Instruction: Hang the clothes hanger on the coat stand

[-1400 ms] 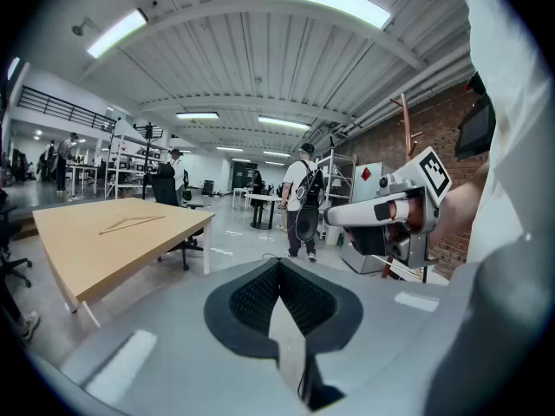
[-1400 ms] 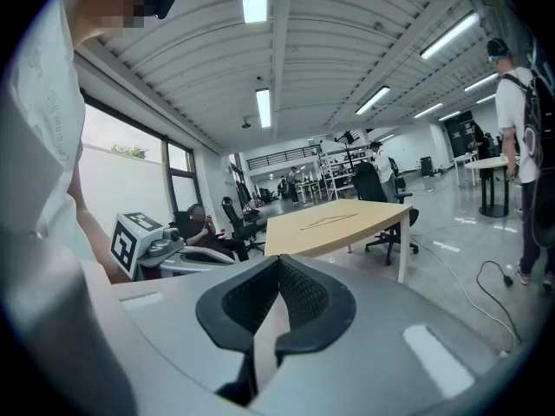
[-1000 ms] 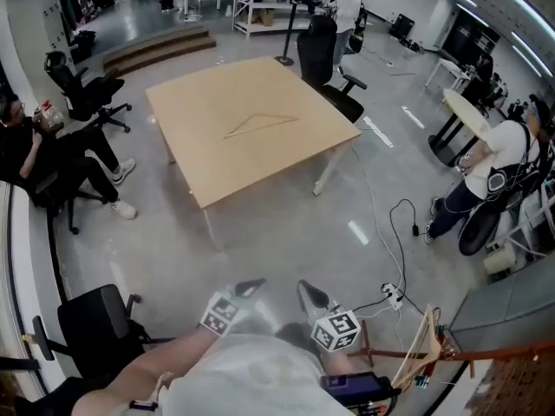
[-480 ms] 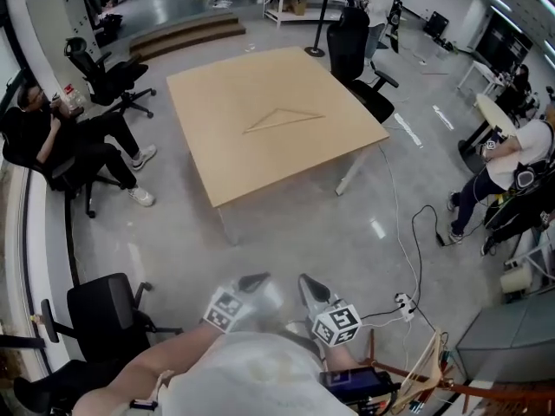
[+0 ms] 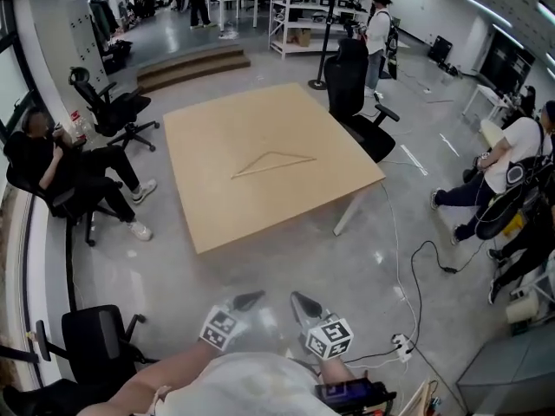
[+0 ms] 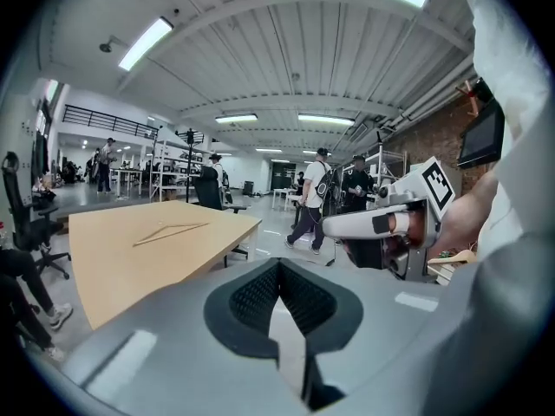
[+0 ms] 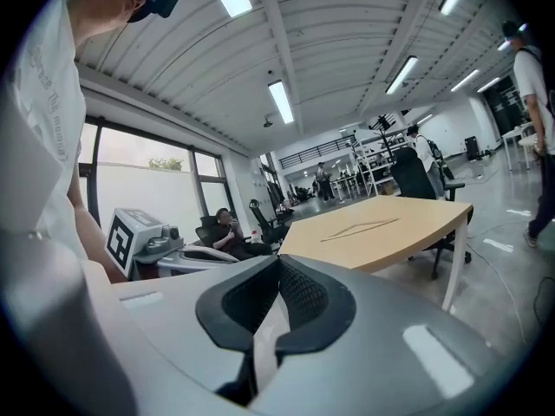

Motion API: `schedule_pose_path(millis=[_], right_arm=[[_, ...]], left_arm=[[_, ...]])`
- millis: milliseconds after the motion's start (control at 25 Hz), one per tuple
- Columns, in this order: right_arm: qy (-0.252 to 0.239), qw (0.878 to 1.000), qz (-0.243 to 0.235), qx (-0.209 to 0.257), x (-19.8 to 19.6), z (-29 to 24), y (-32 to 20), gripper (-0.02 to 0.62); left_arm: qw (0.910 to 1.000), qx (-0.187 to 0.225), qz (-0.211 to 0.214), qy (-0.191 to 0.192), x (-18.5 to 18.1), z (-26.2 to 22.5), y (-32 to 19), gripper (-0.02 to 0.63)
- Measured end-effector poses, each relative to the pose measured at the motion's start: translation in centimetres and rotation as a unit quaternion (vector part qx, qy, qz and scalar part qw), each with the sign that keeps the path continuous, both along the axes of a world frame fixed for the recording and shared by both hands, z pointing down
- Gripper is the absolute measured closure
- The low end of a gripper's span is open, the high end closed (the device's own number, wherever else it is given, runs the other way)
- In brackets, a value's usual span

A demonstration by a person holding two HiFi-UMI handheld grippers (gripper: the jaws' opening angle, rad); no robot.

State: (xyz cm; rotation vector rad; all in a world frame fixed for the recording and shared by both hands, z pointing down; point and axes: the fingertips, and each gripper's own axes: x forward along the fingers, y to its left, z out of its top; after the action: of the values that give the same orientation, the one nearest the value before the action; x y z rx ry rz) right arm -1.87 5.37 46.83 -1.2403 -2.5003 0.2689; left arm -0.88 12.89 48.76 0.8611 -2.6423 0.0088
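A wooden clothes hanger (image 5: pixel 273 161) lies flat in the middle of the light wooden table (image 5: pixel 217 198); it also shows in the left gripper view (image 6: pixel 169 231) and the right gripper view (image 7: pixel 360 226). My left gripper (image 5: pixel 249 300) and right gripper (image 5: pixel 303 302) are held side by side low in the head view, over the floor and well short of the table. Both are shut with nothing between the jaws (image 6: pixel 279 271) (image 7: pixel 279 267). A black pole stand (image 5: pixel 325 33) rises beyond the table's far right corner.
A black office chair (image 5: pixel 360 102) stands at the table's far right side. A seated person (image 5: pixel 52 159) and more chairs are on the left, and another chair (image 5: pixel 87 345) is near left. People (image 5: pixel 512 163) stand on the right. Cables and a power strip (image 5: pixel 403 343) lie on the floor.
The table and hanger have come nearer and shifted in the head view as I walk toward them. Both grippers stay shut and side by side.
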Motion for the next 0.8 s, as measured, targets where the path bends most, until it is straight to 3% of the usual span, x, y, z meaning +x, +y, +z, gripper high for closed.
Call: schedule_pose_path(millis=[560,800], right_arm=[[0.010,1.000,-0.022,-0.003,-7.3,0.6,-3.4,0.581],[0.013,1.000,-0.014,0.002,-11.0,1.6,-3.9,0.581]], left_arm=[[0.9988,-0.008,-0.048,0.010,-6.3,0.6,-2.1,0.604],[0.9988,-0.010,-0.047,0.005,-9.9,0.6,-1.9,0.604]])
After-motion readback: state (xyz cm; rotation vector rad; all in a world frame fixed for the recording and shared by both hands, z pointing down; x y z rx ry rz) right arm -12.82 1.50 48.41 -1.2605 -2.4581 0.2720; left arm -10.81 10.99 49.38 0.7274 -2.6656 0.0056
